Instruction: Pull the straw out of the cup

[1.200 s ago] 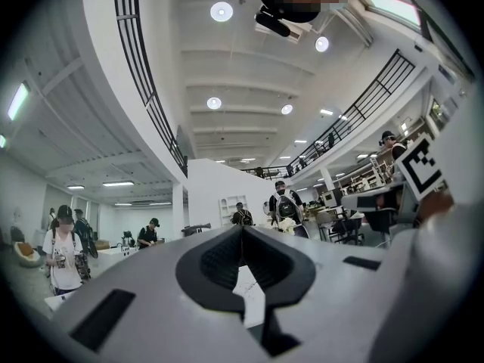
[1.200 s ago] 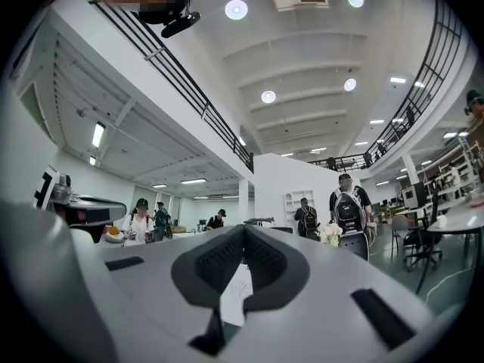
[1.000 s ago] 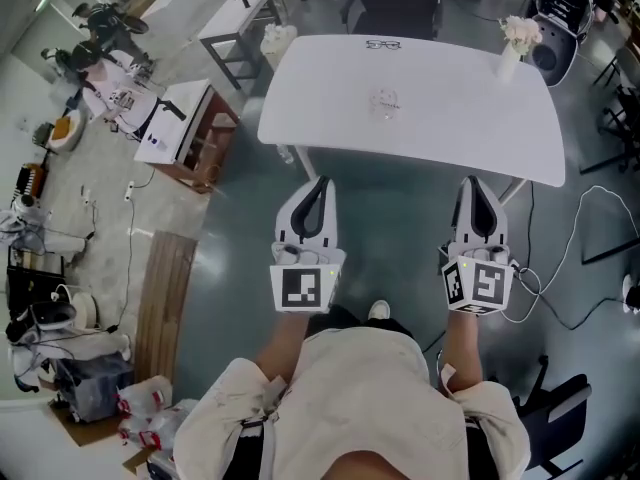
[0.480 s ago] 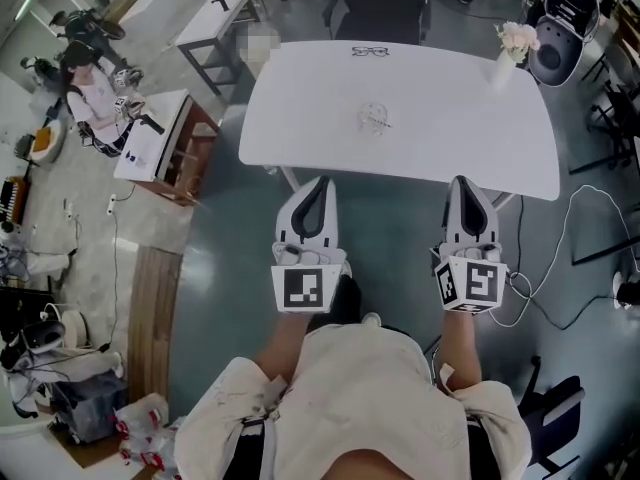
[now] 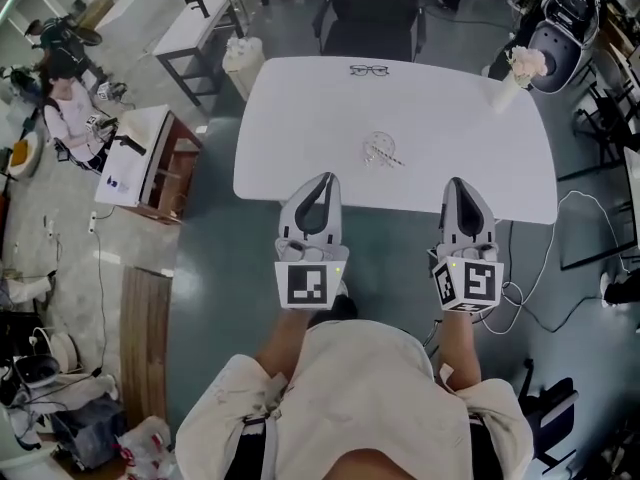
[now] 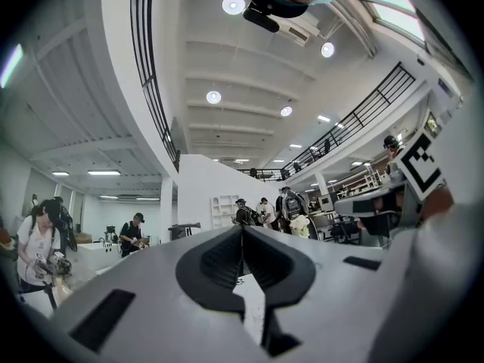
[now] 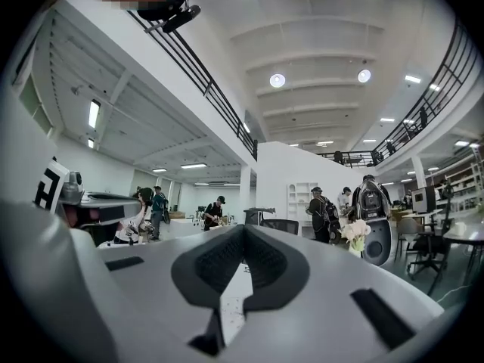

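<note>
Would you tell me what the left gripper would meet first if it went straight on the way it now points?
Probably nothing soon: the left gripper points across bare white table, passing left of the cup. Height is unclear; if low, it meets the table's near edge first.

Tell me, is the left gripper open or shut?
Shut. In the left gripper view, the left gripper shows its two jaws meeting at the tips, with nothing held between them.
</note>
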{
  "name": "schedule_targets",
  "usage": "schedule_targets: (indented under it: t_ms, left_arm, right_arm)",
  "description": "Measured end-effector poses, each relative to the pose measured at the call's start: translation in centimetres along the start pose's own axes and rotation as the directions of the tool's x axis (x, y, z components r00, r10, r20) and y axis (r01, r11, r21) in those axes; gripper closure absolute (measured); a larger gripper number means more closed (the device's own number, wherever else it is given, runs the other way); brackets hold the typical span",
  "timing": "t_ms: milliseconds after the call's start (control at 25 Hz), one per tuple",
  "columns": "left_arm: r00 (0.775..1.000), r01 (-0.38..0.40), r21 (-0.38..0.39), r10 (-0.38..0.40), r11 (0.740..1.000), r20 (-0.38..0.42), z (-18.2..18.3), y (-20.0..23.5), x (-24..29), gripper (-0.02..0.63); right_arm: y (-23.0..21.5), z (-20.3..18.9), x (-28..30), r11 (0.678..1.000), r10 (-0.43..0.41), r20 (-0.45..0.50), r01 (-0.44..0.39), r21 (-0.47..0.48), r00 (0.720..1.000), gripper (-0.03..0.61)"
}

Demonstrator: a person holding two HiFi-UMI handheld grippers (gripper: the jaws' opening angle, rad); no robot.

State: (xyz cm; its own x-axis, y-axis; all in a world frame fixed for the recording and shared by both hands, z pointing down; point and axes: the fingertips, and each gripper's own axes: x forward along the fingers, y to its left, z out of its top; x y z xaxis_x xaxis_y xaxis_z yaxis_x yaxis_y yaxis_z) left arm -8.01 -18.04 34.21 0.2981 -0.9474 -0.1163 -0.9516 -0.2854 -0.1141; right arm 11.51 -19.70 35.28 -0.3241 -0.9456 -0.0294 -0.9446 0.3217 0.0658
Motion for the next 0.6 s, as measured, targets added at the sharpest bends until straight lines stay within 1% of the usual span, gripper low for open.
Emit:
schedule_targets:
  t_ms: [120,240,400,480,600]
  left_arm:
    - [1.000,0.016,-0.014,-0.016,1.000,-0.009,-1.1,2.4,1.7,0.606]
    - [0.999,0.036,-0.032,-0.036,0.999,0.014,-1.6,4.1,3.3,0.606]
    - [0.997,0.074,-0.048,-0.074,0.996,0.000,-2.9,4.7,4.9,0.606]
    - [0.996,0.091,-0.044,-0.091,0.995,-0.008,-3.6,4.8,5.8,0.606]
    - [0.994,0.110,-0.048,-0.111,0.993,-0.002,-4.3,4.5,7.5,0.606]
  right_arm:
    - [1.2,-0.4,2.5,1.000,-0.010,-0.019,0.010,-0.013,1.000,0.576]
    - [1.9,-0.7,4.4,1.000,-0.023,-0.032,0.023,-0.019,0.999,0.576]
    - [2.1,-1.7,6.0,0.999,-0.044,-0.045,0.043,-0.021,0.998,0.576]
    - [2.0,-2.4,6.7,0.999,-0.051,-0.057,0.050,-0.016,0.997,0.576]
    - [1.3,-3.8,7.8,0.998,-0.057,-0.085,0.056,-0.004,0.995,0.577]
